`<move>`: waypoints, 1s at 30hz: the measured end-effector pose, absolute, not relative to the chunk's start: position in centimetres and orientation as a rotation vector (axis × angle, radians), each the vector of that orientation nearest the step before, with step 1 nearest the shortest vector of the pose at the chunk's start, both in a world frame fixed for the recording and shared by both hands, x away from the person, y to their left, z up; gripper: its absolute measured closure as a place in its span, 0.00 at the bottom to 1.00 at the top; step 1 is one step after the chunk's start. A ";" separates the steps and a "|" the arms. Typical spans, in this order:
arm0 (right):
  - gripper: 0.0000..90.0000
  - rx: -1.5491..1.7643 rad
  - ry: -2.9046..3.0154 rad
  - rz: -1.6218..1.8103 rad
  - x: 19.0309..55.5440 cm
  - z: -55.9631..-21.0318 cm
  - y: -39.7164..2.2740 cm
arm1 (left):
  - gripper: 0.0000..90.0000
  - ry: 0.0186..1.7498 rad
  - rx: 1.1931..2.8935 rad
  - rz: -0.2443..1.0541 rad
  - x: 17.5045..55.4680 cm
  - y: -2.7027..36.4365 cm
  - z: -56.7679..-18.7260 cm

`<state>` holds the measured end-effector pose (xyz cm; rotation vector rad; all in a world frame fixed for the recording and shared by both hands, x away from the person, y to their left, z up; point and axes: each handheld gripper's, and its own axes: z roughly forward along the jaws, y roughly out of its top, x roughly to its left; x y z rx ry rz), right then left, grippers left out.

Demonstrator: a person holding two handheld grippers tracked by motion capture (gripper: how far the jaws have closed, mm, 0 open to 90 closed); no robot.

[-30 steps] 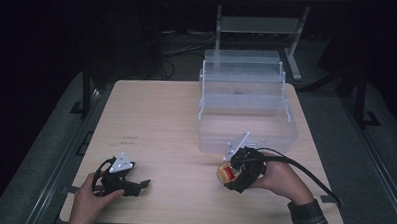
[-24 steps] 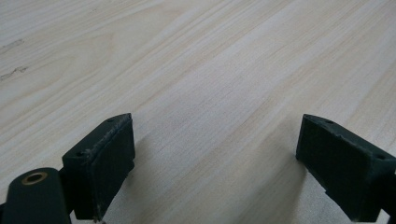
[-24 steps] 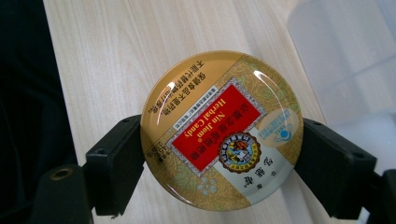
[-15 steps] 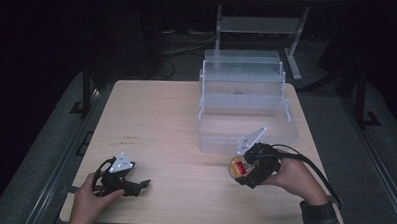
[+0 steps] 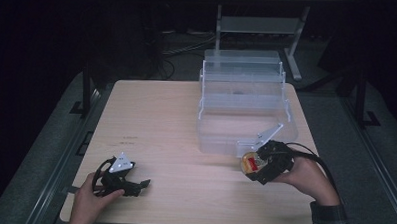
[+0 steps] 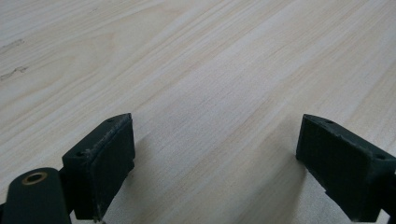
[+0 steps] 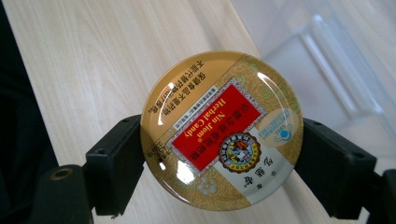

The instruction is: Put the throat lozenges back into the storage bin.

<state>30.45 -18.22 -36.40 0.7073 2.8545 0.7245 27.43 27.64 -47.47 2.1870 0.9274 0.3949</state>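
Observation:
A round gold candy tin (image 7: 223,131) with a red label is clamped between the jaws of my right gripper (image 7: 219,161). In the high view the tin (image 5: 250,163) hangs above the table just in front of the clear plastic box (image 5: 247,101), held by my right gripper (image 5: 257,166). My left gripper (image 5: 143,183) rests low at the table's front left, open, its jaws pointing right. In the left gripper view the left gripper (image 6: 215,154) has bare wood between its two wide-apart jaws.
The clear stepped plastic box has an open front tray (image 5: 220,143) facing me. The pale wooden table (image 5: 156,120) lies bare across its left and middle. Dark floor and a metal stand (image 5: 259,24) lie beyond the far edge.
My right gripper has carried the tin to the right and slightly forward, closer to the clear box's front right. The left gripper has stayed in place.

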 end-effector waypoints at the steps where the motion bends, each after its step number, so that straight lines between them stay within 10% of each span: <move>1: 0.22 0.716 2.852 0.725 30.5 -36.4 -18.5 | 0.12 0.928 2.186 0.395 27.4 27.6 -47.5; 30: 0.22 0.914 2.743 0.699 30.8 -35.7 -24.1 | 0.12 0.927 2.186 0.396 27.4 27.6 -47.5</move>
